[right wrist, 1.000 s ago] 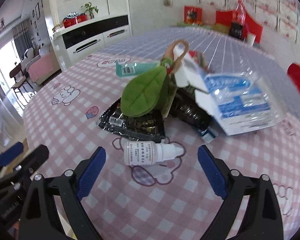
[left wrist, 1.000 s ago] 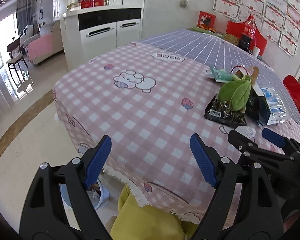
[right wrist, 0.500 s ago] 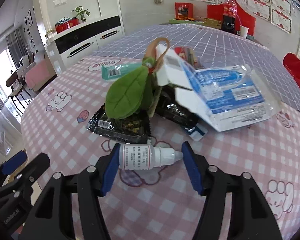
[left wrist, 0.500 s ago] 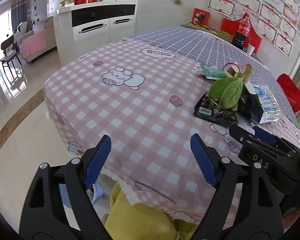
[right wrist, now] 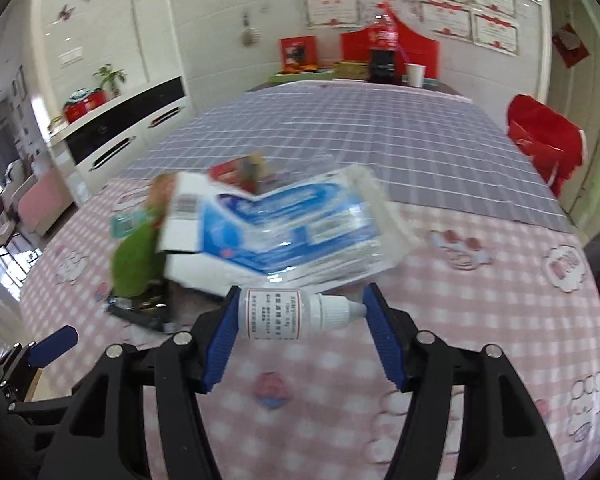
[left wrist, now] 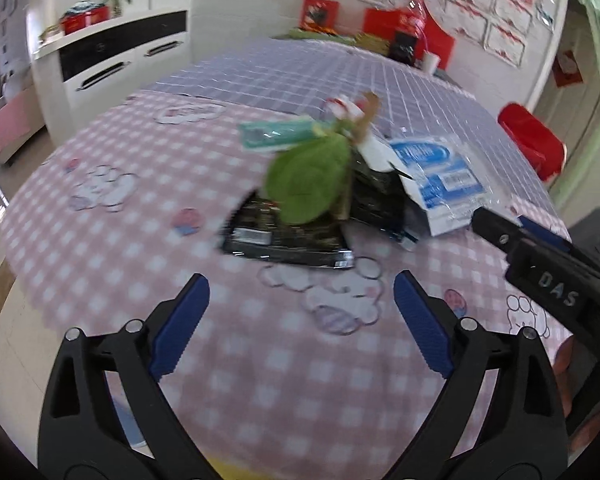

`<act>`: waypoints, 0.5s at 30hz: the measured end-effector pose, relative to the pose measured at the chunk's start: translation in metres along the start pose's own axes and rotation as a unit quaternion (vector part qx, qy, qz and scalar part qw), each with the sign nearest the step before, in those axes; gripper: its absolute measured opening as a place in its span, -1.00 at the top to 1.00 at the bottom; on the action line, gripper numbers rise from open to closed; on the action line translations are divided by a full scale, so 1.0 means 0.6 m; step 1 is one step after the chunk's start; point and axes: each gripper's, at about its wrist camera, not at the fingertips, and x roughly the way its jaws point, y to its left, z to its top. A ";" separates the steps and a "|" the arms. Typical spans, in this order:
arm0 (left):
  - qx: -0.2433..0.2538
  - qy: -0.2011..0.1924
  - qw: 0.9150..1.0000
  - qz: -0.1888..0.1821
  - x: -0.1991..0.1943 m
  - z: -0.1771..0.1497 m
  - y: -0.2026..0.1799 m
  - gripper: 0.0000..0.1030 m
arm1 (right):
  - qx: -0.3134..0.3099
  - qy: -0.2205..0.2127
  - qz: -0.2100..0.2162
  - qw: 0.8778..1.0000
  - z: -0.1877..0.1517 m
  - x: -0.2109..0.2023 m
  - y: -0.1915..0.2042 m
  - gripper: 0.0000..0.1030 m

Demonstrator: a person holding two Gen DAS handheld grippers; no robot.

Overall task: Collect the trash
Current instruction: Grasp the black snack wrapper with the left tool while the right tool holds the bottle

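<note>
So, right gripper [right wrist: 300, 312] was clamped end to end on a small white dropper bottle [right wrist: 290, 314], lifted clear of the pink checked tablecloth [right wrist: 480, 320] | left gripper [left wrist: 300, 312] jaws were opening, nothing between them | trash pile [left wrist: 340, 192] with the green leaf [left wrist: 308, 184] sat mid-table, well off the edges

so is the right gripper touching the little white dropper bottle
Touching. The right wrist view shows the right gripper clamped on the white dropper bottle end to end, one blue pad on its base and the other on its cap tip.
</note>
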 end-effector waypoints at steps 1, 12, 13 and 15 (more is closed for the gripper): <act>0.000 0.006 1.000 0.002 0.007 0.003 -0.004 -0.78 | 0.002 0.001 -0.002 1.000 0.001 0.000 -0.008 -0.18; -0.045 0.039 0.997 0.056 0.070 0.040 0.012 -0.79 | 0.011 0.016 0.020 1.000 0.002 0.011 -0.035 -0.18; -0.041 0.040 0.997 0.059 0.073 0.041 0.011 -0.79 | 0.010 0.016 0.025 0.999 0.006 0.013 -0.034 -0.18; -0.031 0.045 0.996 0.073 0.084 0.043 0.008 -0.78 | 0.005 0.017 0.035 0.999 0.006 0.011 -0.027 -0.18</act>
